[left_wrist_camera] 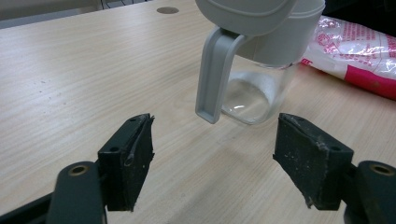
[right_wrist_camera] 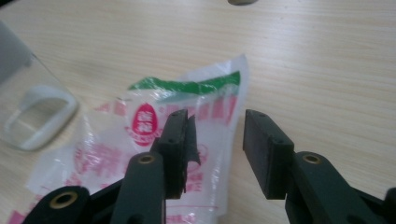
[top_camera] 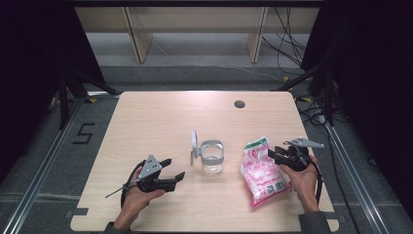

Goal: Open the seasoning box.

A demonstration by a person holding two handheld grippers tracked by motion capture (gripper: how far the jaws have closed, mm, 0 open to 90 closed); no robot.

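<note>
Approach to the bag. My right gripper (top_camera: 275, 154) hangs over the upper edge of the bag (top_camera: 261, 171), jaws part open with the plastic below and between them, not yet pinched. The bag lies flat on the table (top_camera: 156, 117), just right of the jar (top_camera: 212, 157), whose lid (top_camera: 194, 144) stands hinged up. My left gripper (top_camera: 176, 168) waits left of the jar, jaws wide and empty. Next, I judge: lower and close on the bag's edge.

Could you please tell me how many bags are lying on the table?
1: a pink and white plastic bag lies on the table's right side, beside the clear jar.
</note>
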